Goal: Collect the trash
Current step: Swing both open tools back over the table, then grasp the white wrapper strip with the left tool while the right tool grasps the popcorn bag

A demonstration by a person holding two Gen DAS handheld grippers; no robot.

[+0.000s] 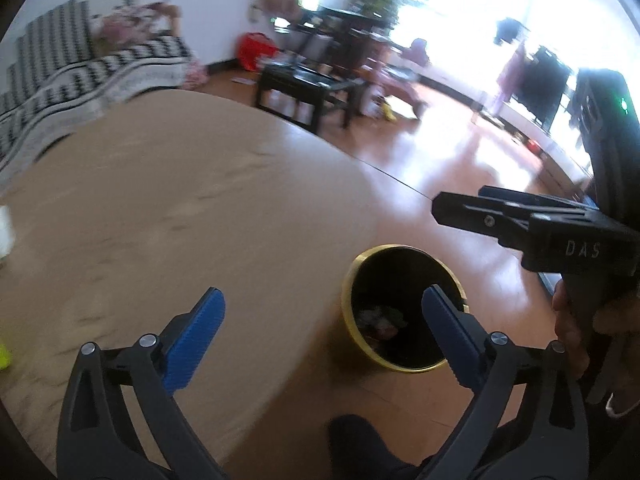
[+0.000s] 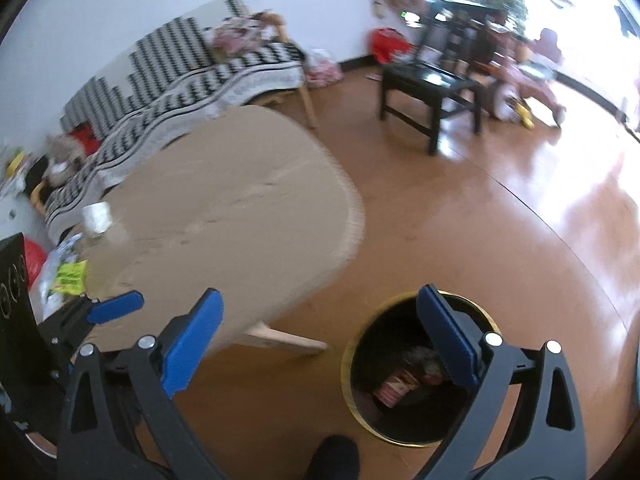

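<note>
Down on the brown wooden floor just past the rounded end of the table stands the black round waste bin with a gold rim (image 2: 420, 376), and it already holds crumpled wrappers and a reddish printed packet (image 2: 394, 390) at its bottom. More rubbish waits well away from the bin, at the far left end of the tan oval table (image 2: 240, 216): a white paper cup (image 2: 97, 218), a bright yellow-green wrapper (image 2: 70, 276) and some clear plastic film (image 2: 52, 268) beside it. The left claw (image 1: 322, 334) stands wide open with nothing between its blue ribbed pads, poised partly over the table edge and partly over the bin's mouth. The right claw (image 2: 320, 338) is likewise spread wide and empty, its right finger over the bin's opening. Both views are blurred, so fine detail of the rubbish is hard to read. With both claws empty above the bin, the step in hand looks like going back for the next piece. To do it well, swing away from the bin toward the pile on the table, take one item per claw, and close on the cup at its wall rather than its rim so it does not crush and slip. The thin film probably needs a low, flat pinch against the table. A dark shoe tip (image 2: 334, 456) sits close beside the bin, so mind not to knock it.
</note>
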